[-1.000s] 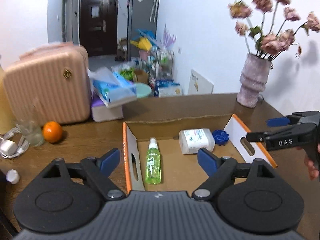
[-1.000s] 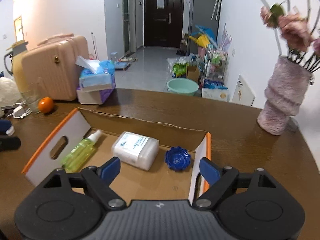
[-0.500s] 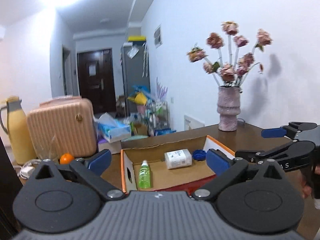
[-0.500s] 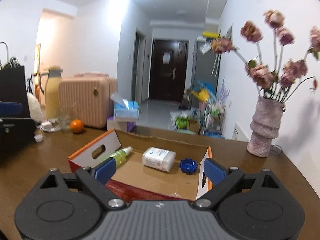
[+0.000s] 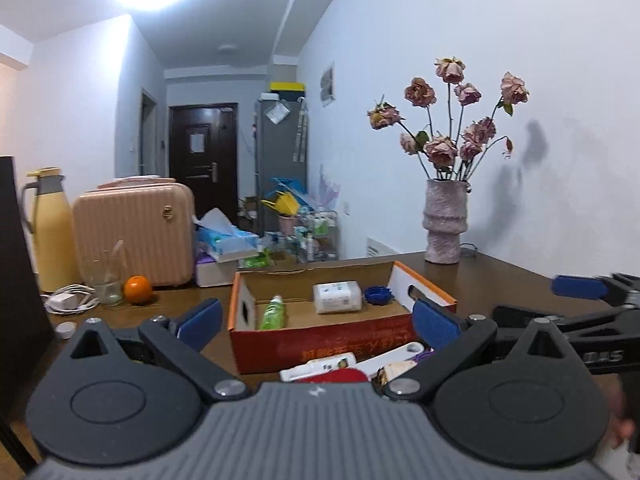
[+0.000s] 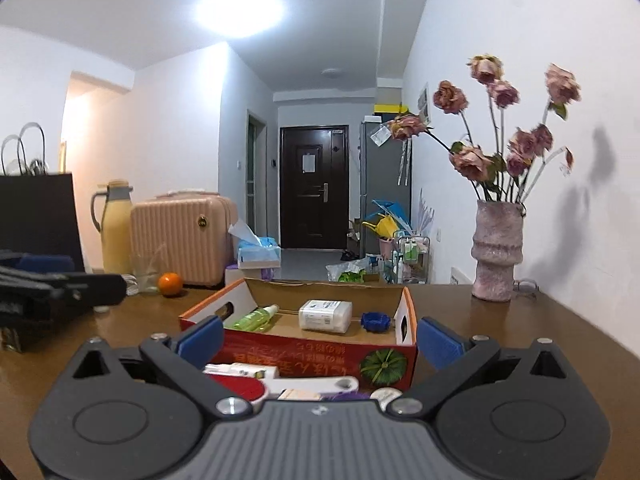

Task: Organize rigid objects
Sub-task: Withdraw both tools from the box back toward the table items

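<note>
Both the left gripper and right gripper stand with jaws released and empty, facing the cardboard box at 12 o'clock on the table, loose items lying just before it, probably awaiting boxing.

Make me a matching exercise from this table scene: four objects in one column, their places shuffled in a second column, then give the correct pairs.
Objects
1. green spray bottle
2. blue cap
3. orange
4. vase of dried roses

Places
A. on the table, in front of the pink suitcase
B. standing on the table by the right-hand wall
C. lying at the left end inside the cardboard box
D. at the right end inside the cardboard box, beside the white container

Pairs: 1-C, 2-D, 3-A, 4-B
</note>
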{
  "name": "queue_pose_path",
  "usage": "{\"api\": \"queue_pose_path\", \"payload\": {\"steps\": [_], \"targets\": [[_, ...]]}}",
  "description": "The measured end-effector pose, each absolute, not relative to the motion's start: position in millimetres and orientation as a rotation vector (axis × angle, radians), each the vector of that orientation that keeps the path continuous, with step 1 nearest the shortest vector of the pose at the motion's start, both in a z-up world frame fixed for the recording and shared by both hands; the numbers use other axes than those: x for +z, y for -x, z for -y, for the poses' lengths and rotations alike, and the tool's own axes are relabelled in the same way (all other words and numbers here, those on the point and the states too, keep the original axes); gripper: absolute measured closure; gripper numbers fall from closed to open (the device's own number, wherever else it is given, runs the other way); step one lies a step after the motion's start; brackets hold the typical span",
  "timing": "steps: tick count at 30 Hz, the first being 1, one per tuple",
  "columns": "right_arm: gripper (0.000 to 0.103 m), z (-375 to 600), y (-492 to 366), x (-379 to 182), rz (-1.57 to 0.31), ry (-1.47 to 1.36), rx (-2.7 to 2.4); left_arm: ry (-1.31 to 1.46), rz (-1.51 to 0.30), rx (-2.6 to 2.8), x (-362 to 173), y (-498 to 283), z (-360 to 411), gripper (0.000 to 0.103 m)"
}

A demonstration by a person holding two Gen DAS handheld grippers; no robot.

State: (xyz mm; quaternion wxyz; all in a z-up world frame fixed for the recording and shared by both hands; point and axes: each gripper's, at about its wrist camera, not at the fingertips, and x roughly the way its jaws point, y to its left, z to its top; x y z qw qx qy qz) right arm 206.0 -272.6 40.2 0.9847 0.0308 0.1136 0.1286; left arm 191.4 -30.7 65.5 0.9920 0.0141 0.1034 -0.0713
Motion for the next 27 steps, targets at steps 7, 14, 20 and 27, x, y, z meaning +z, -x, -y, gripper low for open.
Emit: {"api": "queue_pose_path", "payload": {"steps": [7,14,20,27], "targets": [[0.0,275,-126,12,-0.191,-0.143,0.203,0.116,-0.205,-0.178,36,-131,12,0.0],[0.0,279,-76,-27,-0.243,-0.145,0.132,0.065,-0.297,-0.218,-14,-108,11,0.0],[0.0,277,-73,-45,-0.32,-0.11,0.122,0.075,-0.352,-0.159,-26,-119,8,0.0],[0.006,275,-104,-47,-0.374,-0.114,0.173,0.064,-0.363,-0.165,-28,-131,10,0.0]]}}
